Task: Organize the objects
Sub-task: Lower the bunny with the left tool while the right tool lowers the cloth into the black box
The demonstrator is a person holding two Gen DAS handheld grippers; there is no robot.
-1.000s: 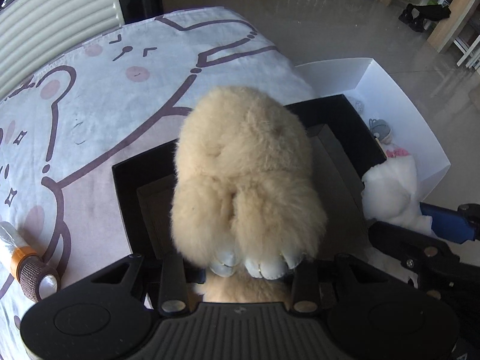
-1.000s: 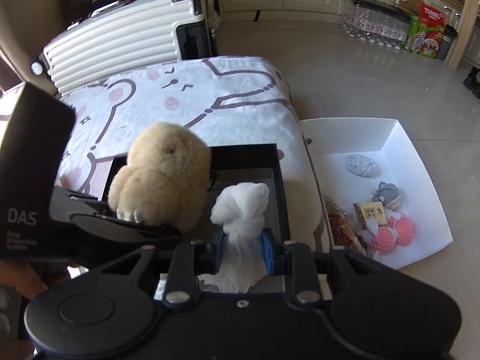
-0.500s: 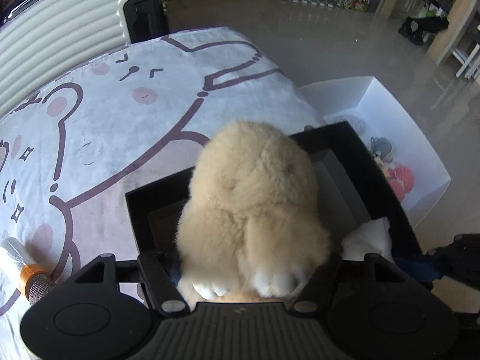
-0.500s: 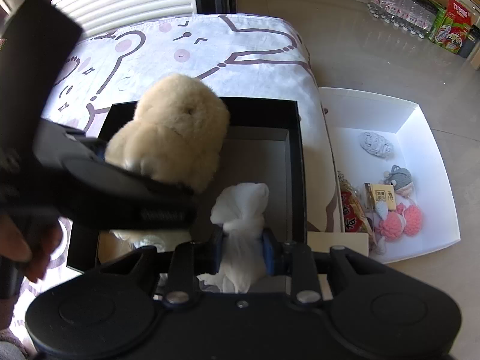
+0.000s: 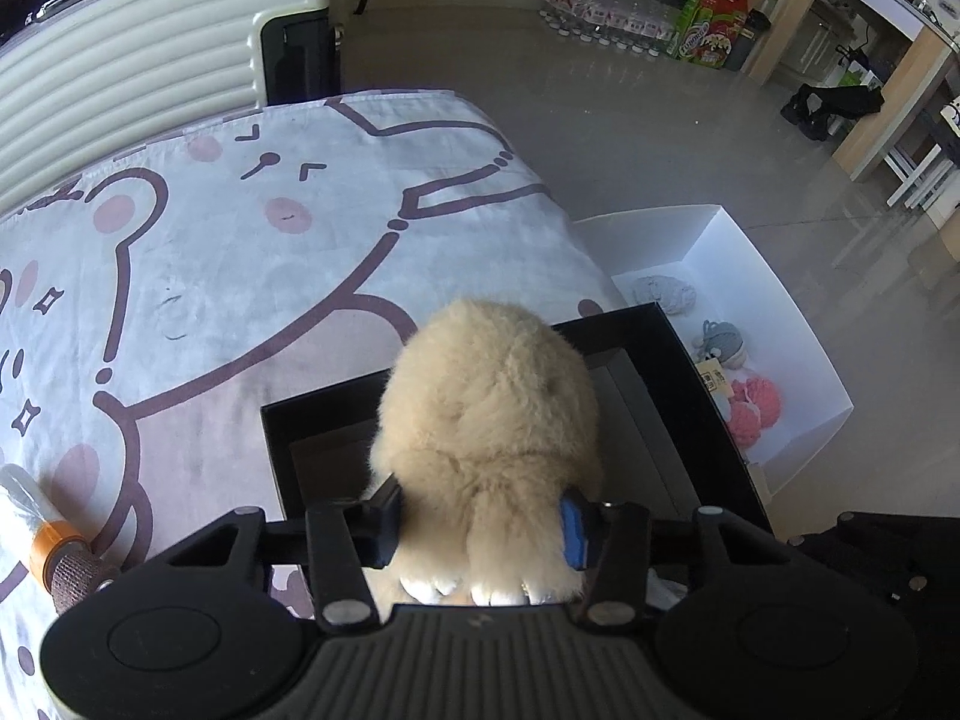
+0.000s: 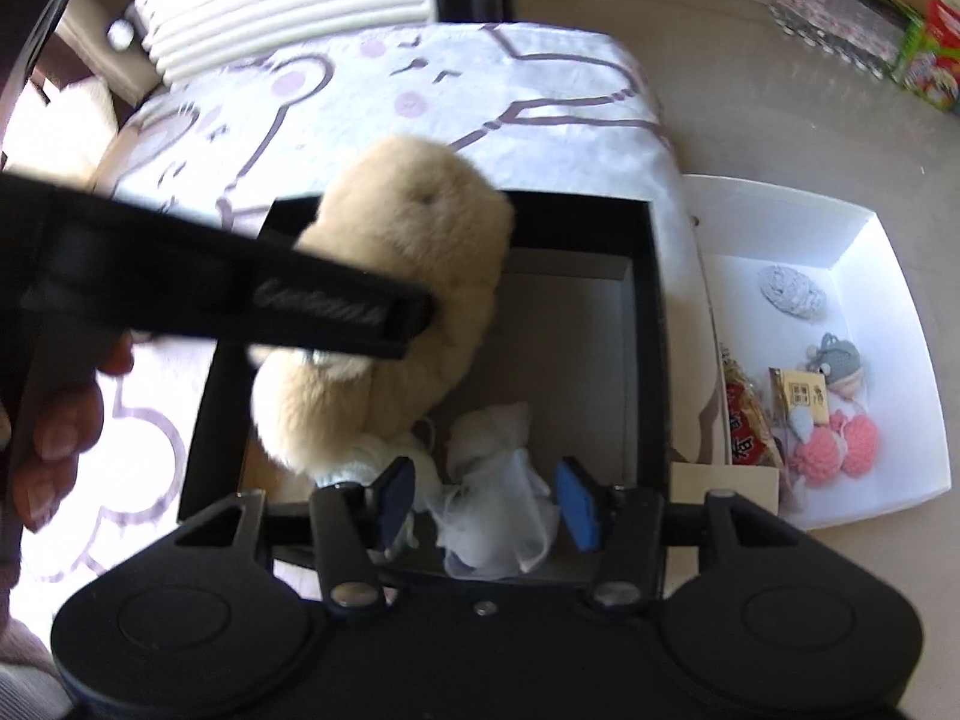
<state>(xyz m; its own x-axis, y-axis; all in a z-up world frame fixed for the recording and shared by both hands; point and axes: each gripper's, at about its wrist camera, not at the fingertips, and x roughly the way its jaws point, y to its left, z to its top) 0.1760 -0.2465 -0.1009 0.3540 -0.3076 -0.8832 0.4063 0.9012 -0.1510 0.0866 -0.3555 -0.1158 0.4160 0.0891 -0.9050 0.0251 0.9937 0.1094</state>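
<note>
A fluffy beige plush toy (image 5: pixel 486 414) hangs over the open black box (image 5: pixel 318 414). My left gripper (image 5: pixel 480 525) has its jaws closing on the toy's lower end, and both pads press into the fur. In the right wrist view the same plush (image 6: pixel 420 222) sits above the box (image 6: pixel 657 330), with a left finger (image 6: pixel 336 300) across it. A white gauze bundle (image 6: pixel 492 468) lies on the box floor. My right gripper (image 6: pixel 487 501) straddles it with jaws opening, its blue pads apart from the fabric.
The box sits on a bear-print cloth (image 5: pixel 240 240). A white tray (image 5: pixel 774 276) to the right holds several small knitted toys and packets. A bottle with an orange band (image 5: pixel 48 534) lies at the left. A ribbed suitcase (image 5: pixel 150 42) stands behind. A hand (image 6: pixel 54 432) grips the left tool.
The left jaws spread, then closed again lower on the plush, and the gripper rose a little. The right jaws opened and let go of the white bundle, which now rests in the box.
</note>
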